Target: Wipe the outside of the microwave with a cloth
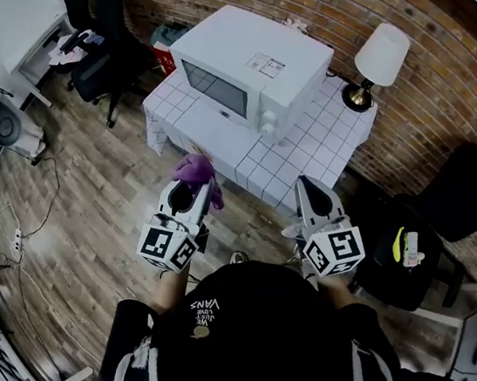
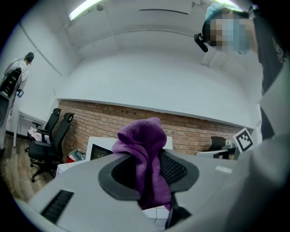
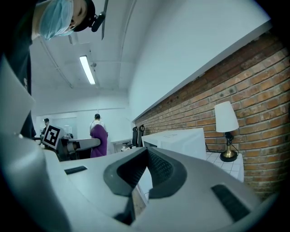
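In the head view a white microwave (image 1: 251,71) stands on a low white tiled table (image 1: 310,151), its door facing front-left. My left gripper (image 1: 195,186) is in front of the table, shut on a purple cloth (image 1: 194,170) bunched above its jaws. The left gripper view shows the cloth (image 2: 145,154) pinched between the pads, with the microwave (image 2: 97,150) behind it. My right gripper (image 1: 309,189) hovers near the table's front right corner, shut and holding nothing. In the right gripper view its jaws (image 3: 146,156) meet at the tip, with the microwave (image 3: 174,140) ahead.
A table lamp (image 1: 376,59) stands on the table's far right corner by the brick wall. Black office chairs (image 1: 102,34) stand to the left and a black chair (image 1: 410,253) to the right. Cables and a power strip (image 1: 16,238) lie on the wooden floor.
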Demonstrator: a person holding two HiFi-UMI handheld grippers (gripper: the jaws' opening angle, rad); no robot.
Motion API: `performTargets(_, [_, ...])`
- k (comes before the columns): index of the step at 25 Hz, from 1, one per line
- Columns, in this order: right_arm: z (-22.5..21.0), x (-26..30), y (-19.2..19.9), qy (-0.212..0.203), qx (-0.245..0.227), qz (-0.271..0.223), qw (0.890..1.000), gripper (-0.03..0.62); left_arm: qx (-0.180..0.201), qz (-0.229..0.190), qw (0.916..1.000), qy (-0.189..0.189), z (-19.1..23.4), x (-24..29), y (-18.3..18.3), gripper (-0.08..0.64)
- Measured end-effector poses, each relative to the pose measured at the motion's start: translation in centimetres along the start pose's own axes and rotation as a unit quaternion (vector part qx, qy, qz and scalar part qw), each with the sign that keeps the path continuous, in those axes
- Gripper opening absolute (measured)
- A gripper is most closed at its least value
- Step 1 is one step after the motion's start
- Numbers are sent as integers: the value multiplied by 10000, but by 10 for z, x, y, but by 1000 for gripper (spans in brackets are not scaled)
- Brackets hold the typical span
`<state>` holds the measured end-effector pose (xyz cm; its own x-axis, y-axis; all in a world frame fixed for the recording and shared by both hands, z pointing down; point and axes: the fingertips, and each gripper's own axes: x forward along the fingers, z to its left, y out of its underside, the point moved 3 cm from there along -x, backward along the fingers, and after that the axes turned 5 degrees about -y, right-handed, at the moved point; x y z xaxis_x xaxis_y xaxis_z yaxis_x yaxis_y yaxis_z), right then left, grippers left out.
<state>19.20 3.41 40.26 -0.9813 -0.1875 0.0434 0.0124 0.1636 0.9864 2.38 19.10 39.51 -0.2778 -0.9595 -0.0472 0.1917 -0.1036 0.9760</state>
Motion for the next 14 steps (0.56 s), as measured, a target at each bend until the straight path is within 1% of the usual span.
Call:
performTargets(5, [2,1,2,-38,74,16,10000,3,-21,97,9999,19,-2,-1,6,141])
performTargets(14, [4,5,7,-37,64,65,10000,3,-10,249,9997,18,1,0,17,141])
